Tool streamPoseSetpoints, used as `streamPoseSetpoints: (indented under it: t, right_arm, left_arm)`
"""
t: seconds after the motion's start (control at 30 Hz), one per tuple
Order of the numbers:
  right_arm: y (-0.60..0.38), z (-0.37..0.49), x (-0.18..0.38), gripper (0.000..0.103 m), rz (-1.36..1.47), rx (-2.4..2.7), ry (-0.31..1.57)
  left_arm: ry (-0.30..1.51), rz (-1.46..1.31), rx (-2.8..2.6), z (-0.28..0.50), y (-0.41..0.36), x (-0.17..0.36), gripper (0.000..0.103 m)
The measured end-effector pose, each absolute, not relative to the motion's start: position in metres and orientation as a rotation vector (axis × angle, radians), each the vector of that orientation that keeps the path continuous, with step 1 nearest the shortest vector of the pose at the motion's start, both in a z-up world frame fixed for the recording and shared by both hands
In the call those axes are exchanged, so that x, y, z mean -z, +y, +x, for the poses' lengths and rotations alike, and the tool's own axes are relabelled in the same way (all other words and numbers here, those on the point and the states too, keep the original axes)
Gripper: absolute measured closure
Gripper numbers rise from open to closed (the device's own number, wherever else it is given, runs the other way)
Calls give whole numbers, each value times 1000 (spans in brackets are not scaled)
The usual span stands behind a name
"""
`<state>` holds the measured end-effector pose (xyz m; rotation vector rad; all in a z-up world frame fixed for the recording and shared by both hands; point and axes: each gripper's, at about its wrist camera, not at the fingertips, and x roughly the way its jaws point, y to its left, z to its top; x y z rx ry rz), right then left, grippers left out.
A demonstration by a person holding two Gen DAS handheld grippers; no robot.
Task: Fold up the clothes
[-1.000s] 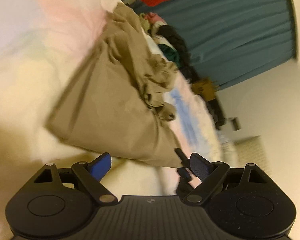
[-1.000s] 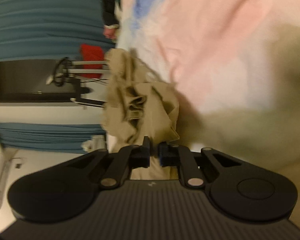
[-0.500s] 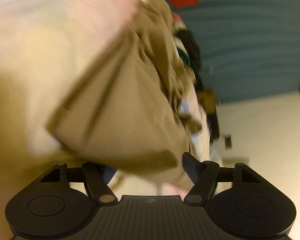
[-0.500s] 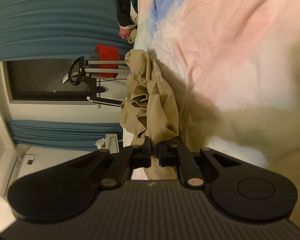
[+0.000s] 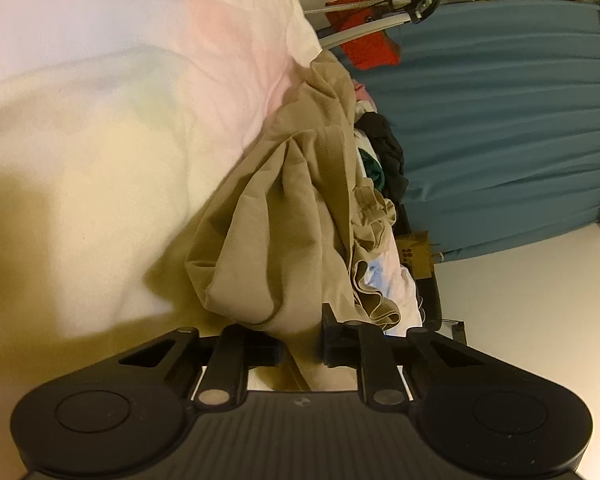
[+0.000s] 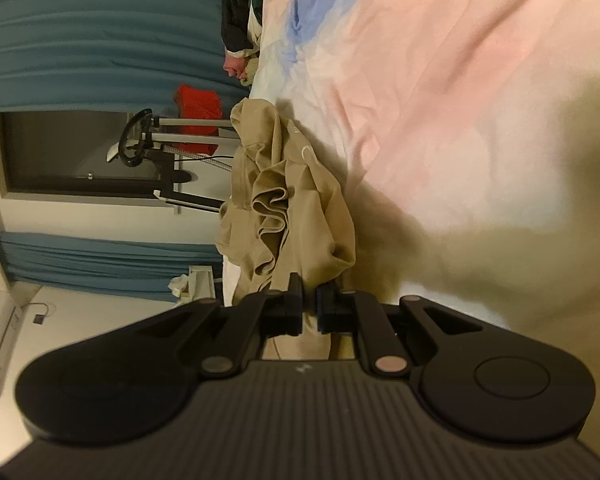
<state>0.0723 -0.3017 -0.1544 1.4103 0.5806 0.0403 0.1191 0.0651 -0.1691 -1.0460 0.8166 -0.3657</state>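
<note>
A tan garment (image 5: pixel 284 216) lies bunched on a pastel bedsheet (image 5: pixel 100 120). My left gripper (image 5: pixel 301 346) is shut on a thick fold of the garment, with the cloth running between its fingers. In the right wrist view the same tan garment (image 6: pixel 296 216) hangs crumpled from my right gripper (image 6: pixel 310 312), which is shut on its edge. The pink, blue and white bedsheet (image 6: pixel 440 100) lies behind it.
A pile of dark and coloured clothes (image 5: pixel 384 152) lies at the far end of the bed, also in the right wrist view (image 6: pixel 240 12). Teal curtains (image 5: pixel 500 120), a red cloth on a metal rack (image 5: pixel 364 40) and a cardboard box (image 5: pixel 416 252) stand beyond.
My left gripper went from open near the garment to shut on a fold of it. The garment is now more bunched. My right gripper stayed shut on the cloth.
</note>
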Motion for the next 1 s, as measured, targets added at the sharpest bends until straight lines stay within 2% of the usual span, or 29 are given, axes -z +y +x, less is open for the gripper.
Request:
streamPoseSetpoints:
  t: [0.17,0.5,0.8,1.0]
  right_arm:
    - [-297,73,139,94,1281,-48,573]
    - [-287,24,86,95,1182,-129,518]
    - [-273,-88,21,94,1035,-213,498]
    - [-276,-127,23,94,1053,-179,513]
  left_arm:
    - [762,-1012,393,112,69,155,94]
    - [602,-881,497,50,78,83,95]
    - [641,-915,461,-70,94,43,95]
    - [665,-929,420,-113,102,43,95]
